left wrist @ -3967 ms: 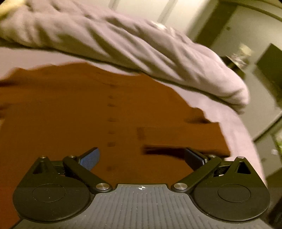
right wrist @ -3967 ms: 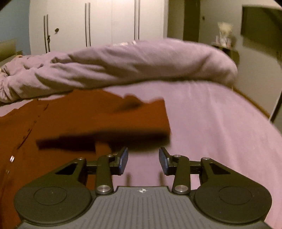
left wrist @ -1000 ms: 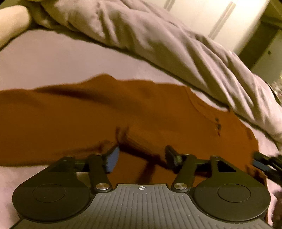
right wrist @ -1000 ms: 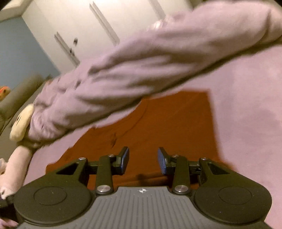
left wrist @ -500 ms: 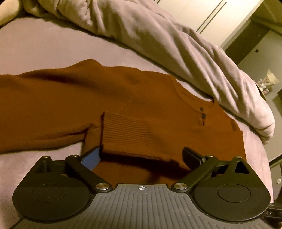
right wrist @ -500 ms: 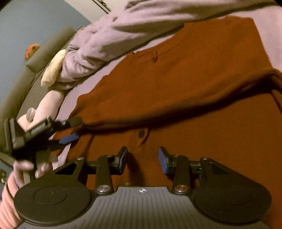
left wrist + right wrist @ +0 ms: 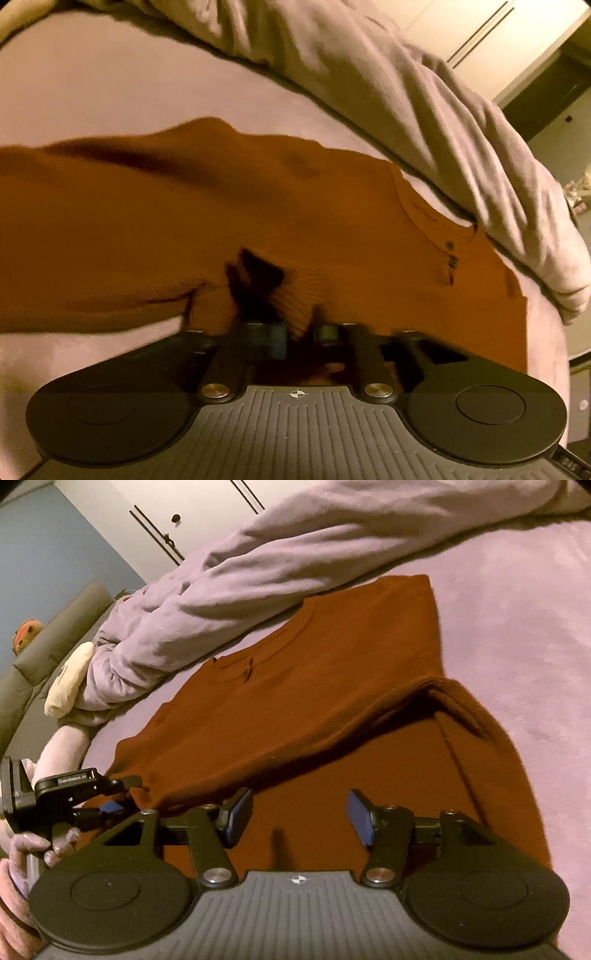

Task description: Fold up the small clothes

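A rust-brown long-sleeved sweater (image 7: 258, 206) lies spread on the bed, neckline buttons toward the duvet. My left gripper (image 7: 301, 334) sits at its near edge with the jaws closing, and the ribbed sleeve cuff (image 7: 306, 291) is pinched between the pads. In the right wrist view the sweater (image 7: 314, 686) has that sleeve (image 7: 332, 723) drawn across its body toward the left gripper (image 7: 125, 794). My right gripper (image 7: 299, 819) hovers over the sweater's lower part, jaws opening, with nothing between the fingers.
A rumpled lilac duvet (image 7: 406, 92) is heaped along the far side of the lilac bed sheet (image 7: 517, 627). A pale plush toy (image 7: 68, 679) lies at the left by the headboard. A person's hand (image 7: 22, 849) holds the left gripper. White wardrobe doors (image 7: 184, 502) stand behind.
The left jaws went from wide around the ribbed cuff to closed on it, bunching the cuff. The right jaws spread wider and the right gripper shifted over the sweater's lower body.
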A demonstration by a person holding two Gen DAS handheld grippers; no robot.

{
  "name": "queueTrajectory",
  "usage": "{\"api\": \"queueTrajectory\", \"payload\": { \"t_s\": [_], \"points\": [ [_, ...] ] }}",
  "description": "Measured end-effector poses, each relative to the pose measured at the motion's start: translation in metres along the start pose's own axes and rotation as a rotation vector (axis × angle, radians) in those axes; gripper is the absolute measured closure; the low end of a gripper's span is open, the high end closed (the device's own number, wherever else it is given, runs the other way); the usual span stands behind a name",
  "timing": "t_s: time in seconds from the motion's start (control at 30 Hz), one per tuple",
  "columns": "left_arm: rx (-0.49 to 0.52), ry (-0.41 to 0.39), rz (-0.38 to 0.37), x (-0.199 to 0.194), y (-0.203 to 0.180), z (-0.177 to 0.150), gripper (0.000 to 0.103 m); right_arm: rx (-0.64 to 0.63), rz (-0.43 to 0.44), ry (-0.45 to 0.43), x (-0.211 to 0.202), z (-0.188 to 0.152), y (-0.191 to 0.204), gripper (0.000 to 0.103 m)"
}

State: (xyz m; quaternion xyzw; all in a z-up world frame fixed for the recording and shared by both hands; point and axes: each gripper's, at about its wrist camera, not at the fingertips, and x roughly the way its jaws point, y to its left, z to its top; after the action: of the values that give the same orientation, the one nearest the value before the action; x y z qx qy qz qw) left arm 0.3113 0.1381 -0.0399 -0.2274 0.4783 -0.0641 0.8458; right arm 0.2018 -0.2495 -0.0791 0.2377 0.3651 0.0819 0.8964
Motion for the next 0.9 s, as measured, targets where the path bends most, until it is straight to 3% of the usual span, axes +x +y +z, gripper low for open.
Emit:
{"api": "queueTrajectory", "payload": {
  "t_s": [0.1, 0.27, 0.33, 0.4, 0.5, 0.53, 0.63, 0.77, 0.9],
  "points": [
    [0.087, -0.089, -0.017, -0.013, -0.012, 0.005, 0.090, 0.000, -0.009, -0.009, 0.001, 0.000, 0.002, 0.047],
    [0.238, -0.315, -0.073, -0.047, -0.035, 0.010, 0.090, -0.017, -0.027, -0.052, -0.006, 0.004, 0.003, 0.047],
    [0.264, -0.353, -0.061, -0.047, -0.035, 0.009, 0.090, -0.020, -0.034, -0.066, -0.006, 0.005, 0.003, 0.047],
    [0.288, -0.323, -0.013, -0.035, -0.033, 0.007, 0.087, -0.010, -0.044, -0.073, -0.002, 0.006, 0.000, 0.047],
    [0.333, -0.218, 0.076, -0.010, -0.027, -0.004, 0.084, -0.006, -0.090, -0.077, 0.004, 0.005, -0.004, 0.047],
    [0.339, -0.189, 0.090, -0.004, -0.025, -0.008, 0.079, -0.009, -0.097, -0.079, 0.005, 0.005, -0.004, 0.047],
    [0.332, -0.169, 0.097, 0.002, -0.018, -0.017, 0.070, -0.010, -0.086, -0.098, 0.006, 0.010, -0.001, 0.047],
    [0.304, -0.167, 0.098, 0.000, -0.012, -0.019, 0.071, 0.024, -0.100, -0.099, 0.018, 0.021, -0.003, 0.049],
    [0.309, -0.170, 0.099, 0.000, -0.017, -0.015, 0.081, 0.047, -0.157, -0.124, 0.029, 0.028, -0.011, 0.071]
  ]
}}
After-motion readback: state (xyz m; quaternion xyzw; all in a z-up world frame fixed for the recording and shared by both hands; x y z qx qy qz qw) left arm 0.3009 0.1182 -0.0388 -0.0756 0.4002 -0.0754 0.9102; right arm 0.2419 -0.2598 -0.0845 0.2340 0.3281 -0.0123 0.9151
